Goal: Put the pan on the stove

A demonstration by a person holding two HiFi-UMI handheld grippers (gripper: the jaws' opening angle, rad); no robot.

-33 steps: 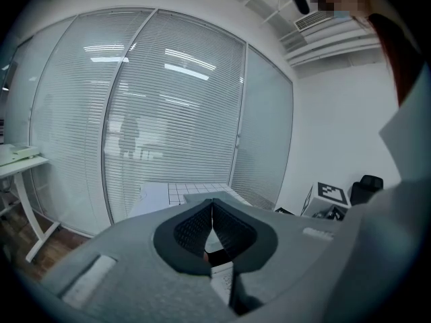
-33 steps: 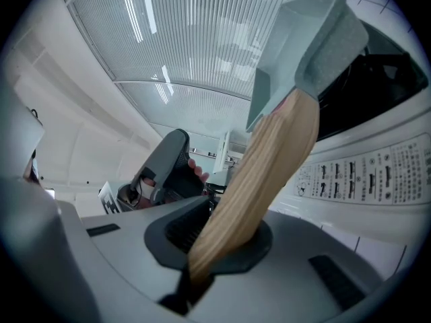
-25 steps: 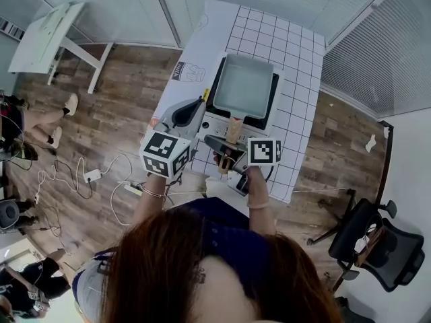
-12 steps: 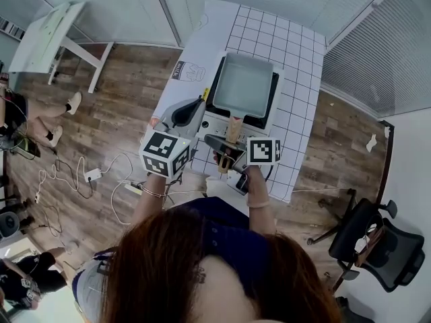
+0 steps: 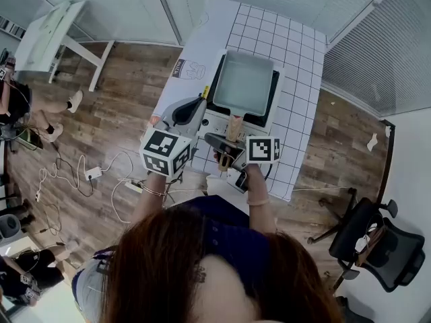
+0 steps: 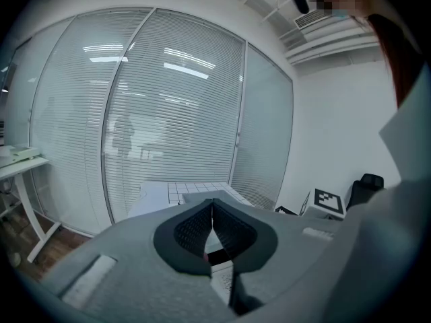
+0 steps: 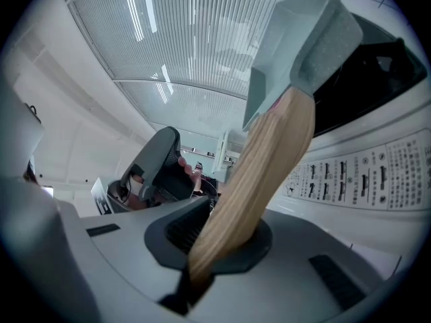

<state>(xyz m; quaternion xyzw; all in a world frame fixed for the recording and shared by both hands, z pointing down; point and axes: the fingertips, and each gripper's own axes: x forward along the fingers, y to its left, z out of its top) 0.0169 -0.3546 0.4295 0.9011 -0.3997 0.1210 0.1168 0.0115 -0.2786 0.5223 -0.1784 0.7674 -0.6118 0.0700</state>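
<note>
Pan [image 5: 242, 84] sits flat on the stove [image 5: 214, 122], so the job looks basically done. Right gripper [image 7: 222, 237] is clamped on its wooden handle [image 7: 273, 160], probably just steadying it. Left gripper [image 6: 213, 229] hangs alongside, pinched closed on nothing.

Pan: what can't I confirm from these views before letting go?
- Pan bottom against stove: head view, hidden under the pan itself.
- Print on the stove panel: right gripper view, too small to read.
- Pan and stove: left gripper view, mostly blocked by the left gripper body.
</note>
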